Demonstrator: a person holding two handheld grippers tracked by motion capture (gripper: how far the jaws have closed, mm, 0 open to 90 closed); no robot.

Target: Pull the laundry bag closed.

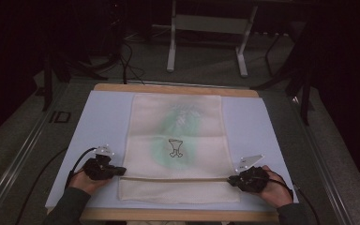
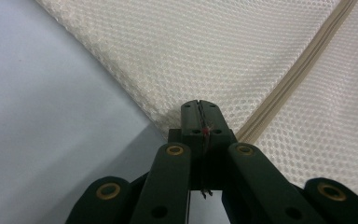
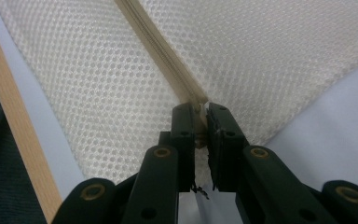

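A cream mesh bag (image 1: 145, 117) lies flat on a pale blue mat (image 1: 103, 122), with something green and a small dark drawing (image 1: 176, 148) showing through it. A beige zipper (image 1: 176, 178) runs across the bag near its front edge. My left gripper (image 1: 123, 171) is at the zipper's left end, shut on the bag's edge (image 2: 168, 119); its jaws (image 2: 199, 109) meet with only thin material between them. My right gripper (image 1: 230, 179) is at the zipper's right end. Its jaws (image 3: 199, 116) pinch the beige end of the zipper (image 3: 158, 51) over the mesh (image 3: 98, 93).
The mat lies on a wooden table whose front edge (image 1: 178, 214) runs just behind my hands; that wooden edge (image 3: 14, 140) also appears in the right gripper view. Beyond the table stand white frame legs (image 1: 171, 47) and floor cables (image 1: 126, 65) in the dark.
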